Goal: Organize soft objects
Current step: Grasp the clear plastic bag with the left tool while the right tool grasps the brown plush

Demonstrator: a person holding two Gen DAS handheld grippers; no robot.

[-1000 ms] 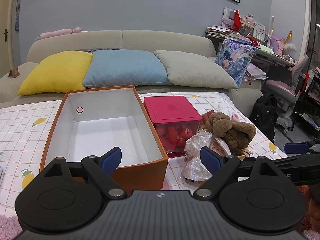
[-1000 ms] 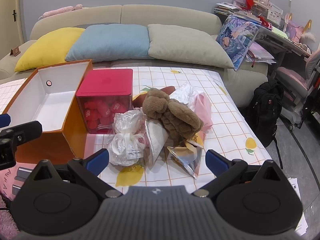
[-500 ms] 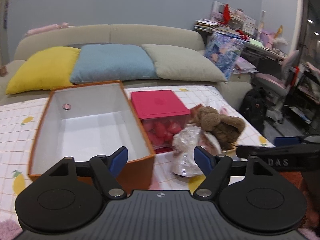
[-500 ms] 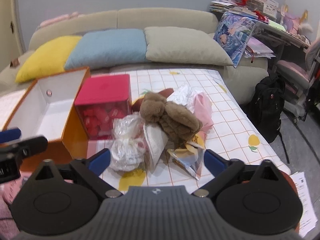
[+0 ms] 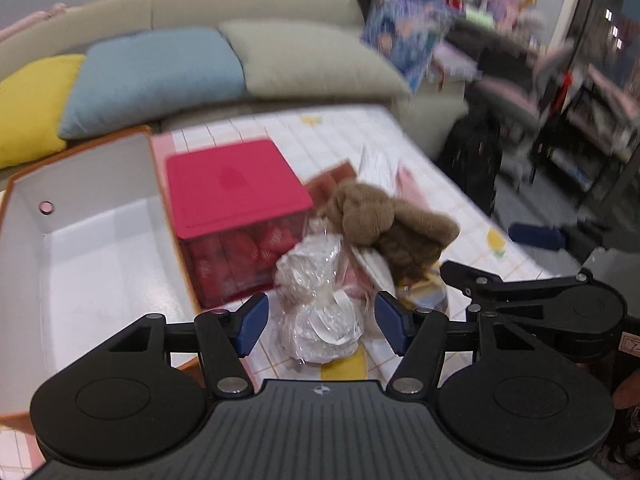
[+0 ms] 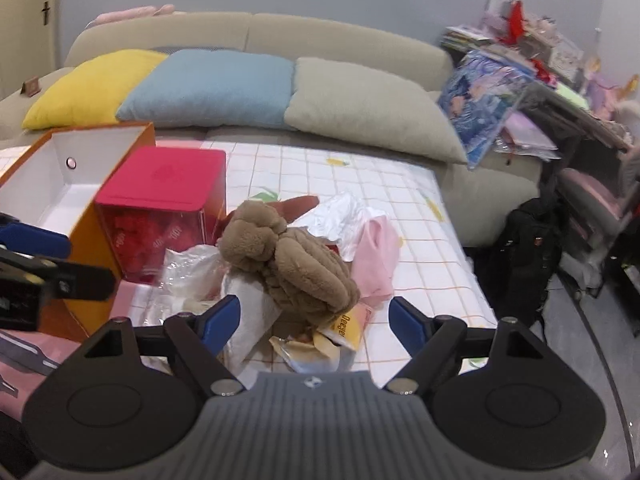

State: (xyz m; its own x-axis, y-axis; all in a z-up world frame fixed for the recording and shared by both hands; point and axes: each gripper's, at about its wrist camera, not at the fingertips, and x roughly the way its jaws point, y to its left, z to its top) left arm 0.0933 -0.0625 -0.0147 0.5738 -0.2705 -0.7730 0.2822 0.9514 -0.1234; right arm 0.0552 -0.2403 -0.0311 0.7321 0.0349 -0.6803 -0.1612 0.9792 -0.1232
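A pile of soft things lies on the checked table: a brown plush toy (image 5: 384, 220) (image 6: 288, 256), a clear-wrapped white bundle (image 5: 320, 304) (image 6: 188, 272), a pink cloth (image 6: 374, 256) and snack packets (image 6: 344, 328). My left gripper (image 5: 322, 324) hovers just in front of the wrapped bundle, its jaws closing, pads not touching it. My right gripper (image 6: 314, 320) points at the plush toy from just in front, jaws closing too, with nothing pressed between its blue pads. An open orange box (image 5: 24, 276) (image 6: 86, 240) with a white inside stands at the left.
A red-lidded clear box (image 5: 236, 192) (image 6: 164, 188) of red items stands between the orange box and the pile. Behind the table is a sofa with yellow (image 6: 92, 84), blue (image 6: 212, 84) and grey (image 6: 368, 108) cushions. A black backpack (image 6: 520, 248) and cluttered desk stand right.
Both grippers have narrowed their jaws and come nearer the pile. The left one swung right from the orange box to the wrapped bundle; the right one now lines up on the plush toy.
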